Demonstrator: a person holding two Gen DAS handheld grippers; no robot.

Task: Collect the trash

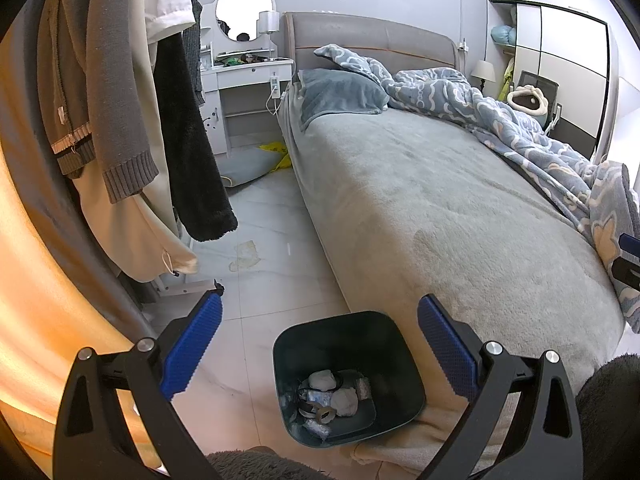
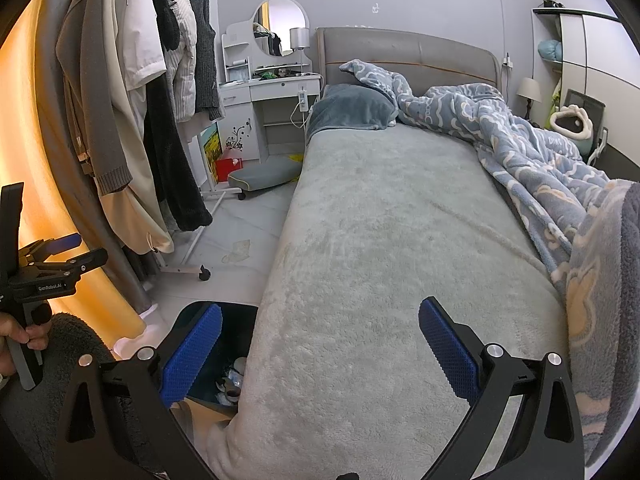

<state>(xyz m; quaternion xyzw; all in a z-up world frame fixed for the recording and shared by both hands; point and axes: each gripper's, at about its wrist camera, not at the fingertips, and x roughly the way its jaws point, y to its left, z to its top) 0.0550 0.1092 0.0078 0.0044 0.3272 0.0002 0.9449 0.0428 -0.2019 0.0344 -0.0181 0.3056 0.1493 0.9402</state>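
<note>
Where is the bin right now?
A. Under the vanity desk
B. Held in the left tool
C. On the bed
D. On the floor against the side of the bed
D: the left wrist view shows the bin standing on the floor tiles against the side of the bed, trash inside, with the open left tool above it gripping nothing.

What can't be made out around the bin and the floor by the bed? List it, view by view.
- Bin, right wrist view: mostly hidden by the bed edge and a blue finger.
- Bin contents, left wrist view: pale wads and tape rolls; the rest too small to tell.
- Floor scrap: too faint to identify.
- Yellow item: partly behind the cushion.
</note>
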